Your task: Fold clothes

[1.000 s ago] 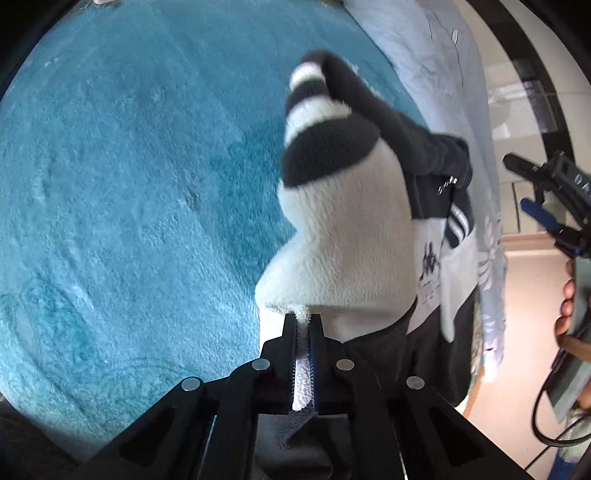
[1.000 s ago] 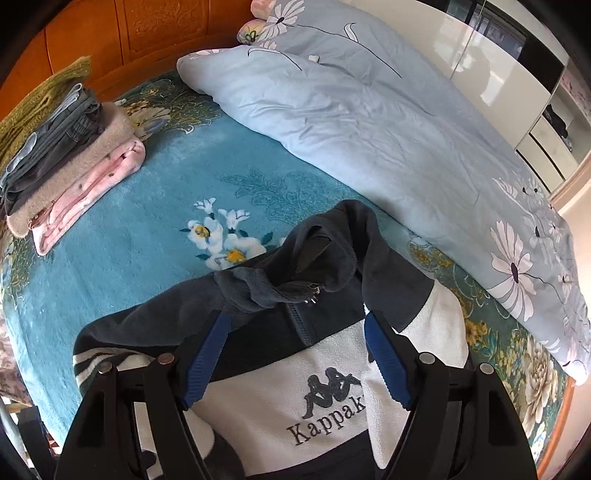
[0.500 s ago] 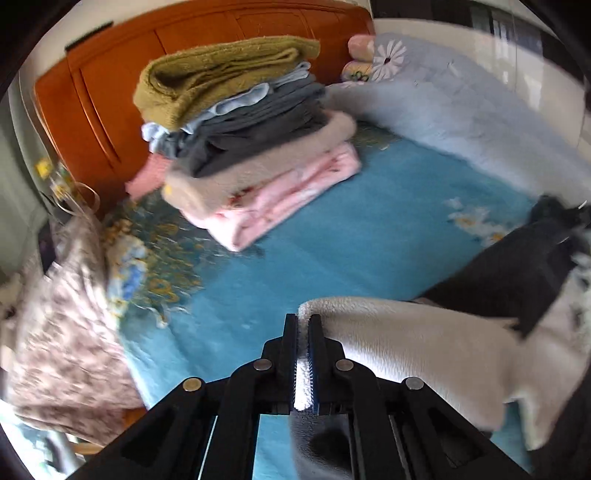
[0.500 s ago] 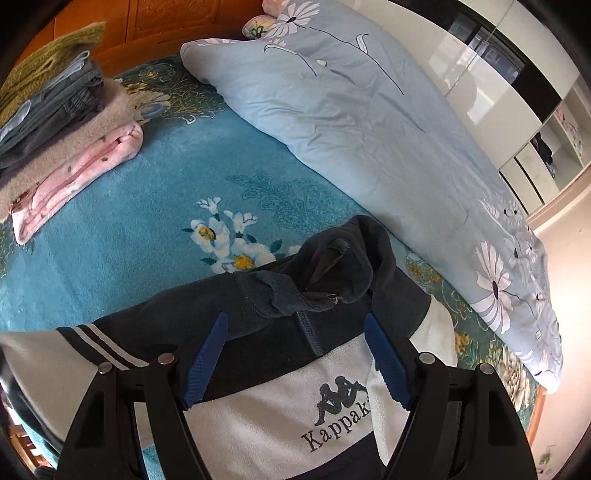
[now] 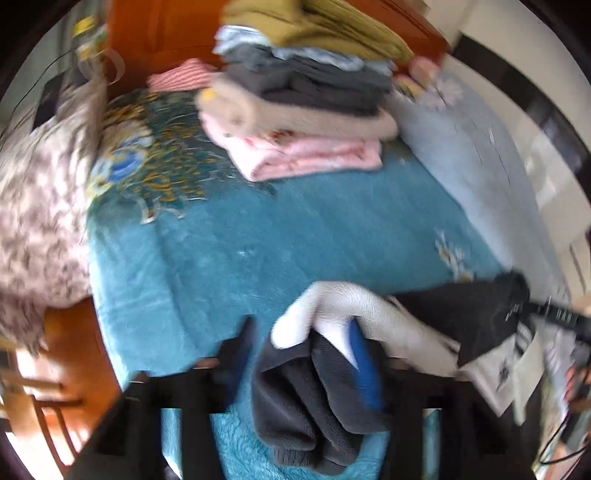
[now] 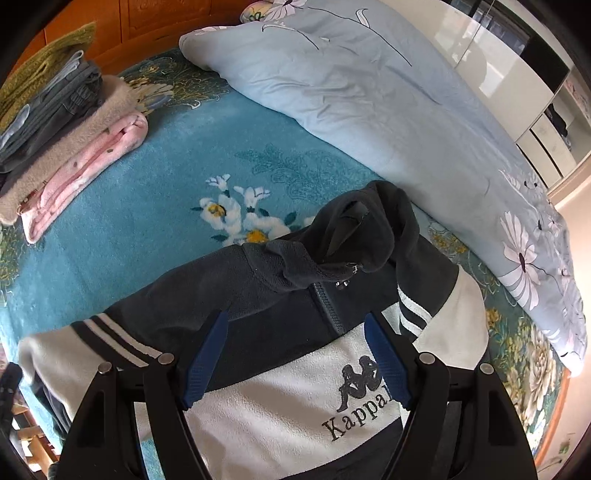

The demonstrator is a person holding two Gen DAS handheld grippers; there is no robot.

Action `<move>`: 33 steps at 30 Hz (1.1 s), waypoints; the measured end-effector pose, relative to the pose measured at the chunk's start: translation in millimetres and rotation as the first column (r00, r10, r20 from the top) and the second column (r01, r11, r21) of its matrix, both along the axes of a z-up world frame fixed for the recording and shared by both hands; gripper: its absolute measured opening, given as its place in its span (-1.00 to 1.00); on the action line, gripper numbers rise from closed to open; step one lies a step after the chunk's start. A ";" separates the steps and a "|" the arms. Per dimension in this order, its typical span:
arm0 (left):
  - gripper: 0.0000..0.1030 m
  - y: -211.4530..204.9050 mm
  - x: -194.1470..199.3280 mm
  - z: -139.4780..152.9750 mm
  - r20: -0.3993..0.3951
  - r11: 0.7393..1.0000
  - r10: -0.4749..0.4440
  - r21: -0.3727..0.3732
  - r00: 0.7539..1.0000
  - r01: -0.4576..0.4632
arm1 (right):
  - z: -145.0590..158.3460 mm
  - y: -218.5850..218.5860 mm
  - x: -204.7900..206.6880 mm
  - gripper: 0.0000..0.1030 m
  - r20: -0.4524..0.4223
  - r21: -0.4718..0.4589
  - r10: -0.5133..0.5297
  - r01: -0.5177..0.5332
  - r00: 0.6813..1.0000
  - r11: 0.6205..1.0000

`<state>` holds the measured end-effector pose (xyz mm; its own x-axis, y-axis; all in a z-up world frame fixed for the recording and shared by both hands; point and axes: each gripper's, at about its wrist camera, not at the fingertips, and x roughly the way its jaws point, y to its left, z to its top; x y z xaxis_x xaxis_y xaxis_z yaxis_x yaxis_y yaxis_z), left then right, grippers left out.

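Home bedroom. Bed spread with a teal plush blanket [image 6: 155,206] printed with flowers; carved orange wooden headboard [image 6: 155,22] at the far end. Pale blue floral duvet [image 6: 388,110] bunched along one side. Stack of folded clothes [image 5: 306,96] near the headboard: olive knit on top, grey, beige and pink layers below. Glossy white wardrobe [image 6: 517,74] with dark panels beside the bed. Patterned cloth [image 5: 40,206] heaped at the blanket's other edge.
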<state>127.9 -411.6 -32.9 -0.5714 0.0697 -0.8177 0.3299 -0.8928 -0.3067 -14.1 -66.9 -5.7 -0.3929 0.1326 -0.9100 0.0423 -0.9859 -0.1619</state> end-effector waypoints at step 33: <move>-0.72 -24.8 -30.5 30.4 0.185 0.968 0.168 -0.215 0.968 -0.126 | -33.4 177.0 32.1 0.50 0.037 -0.317 -0.239 0.239 0.970 0.918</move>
